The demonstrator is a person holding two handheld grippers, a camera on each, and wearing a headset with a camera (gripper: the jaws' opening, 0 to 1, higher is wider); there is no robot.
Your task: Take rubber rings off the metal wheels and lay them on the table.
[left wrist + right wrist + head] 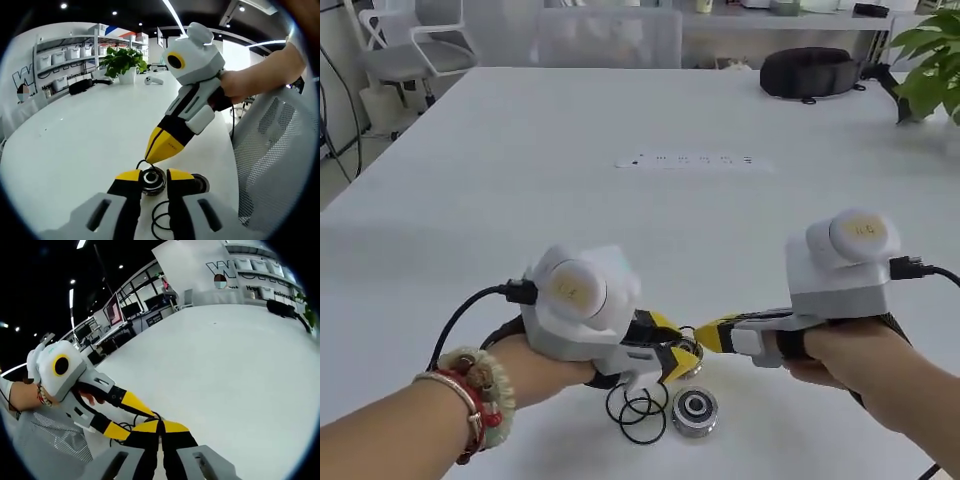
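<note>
The left hand-held gripper is closed on a metal wheel and holds it just above the counter, close to its near edge. The right hand-held gripper comes to it from the opposite side. Its yellow jaws are pressed together, and at their tip they pinch a thin black rubber ring that is touching the rim of this wheel. In the right gripper view the two jaws also meet at the tip. A second wheel lies flat on the counter, just below the two grippers and nearer to the near edge. Just beside it, on its left, some loose rings lie overlapping on the counter.
</note>
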